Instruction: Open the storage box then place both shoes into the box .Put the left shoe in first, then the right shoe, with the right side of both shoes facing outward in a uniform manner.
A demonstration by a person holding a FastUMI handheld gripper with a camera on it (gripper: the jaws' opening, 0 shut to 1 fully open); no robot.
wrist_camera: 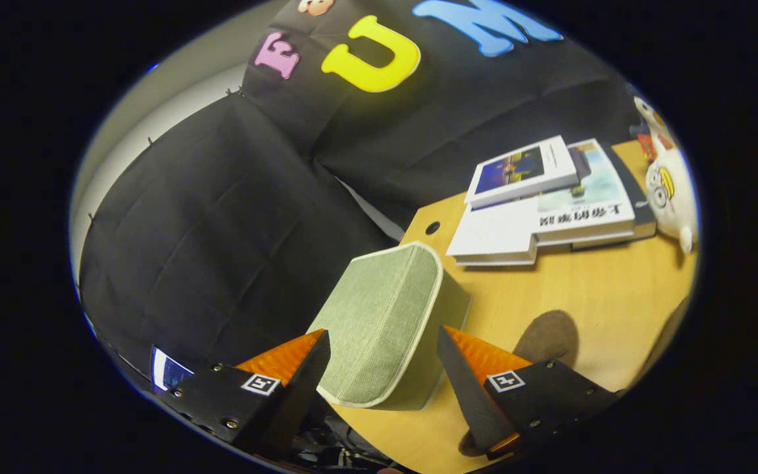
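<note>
Gripper view: the tool [382,368] stands wide open, holding nothing, its fingers flanking the closed green storage box [382,322] on the worktop [616,296]. This placement probably prepares for lifting the lid; stacked books [550,204] lie beyond.

The lower corner of the storage box [379,329] is hidden behind the fingers [464,375], and the plush toy [668,184] is cut off beyond the books [550,210].

Black cloth wall [234,217] behind light wooden table [616,296]; dim light.
</note>
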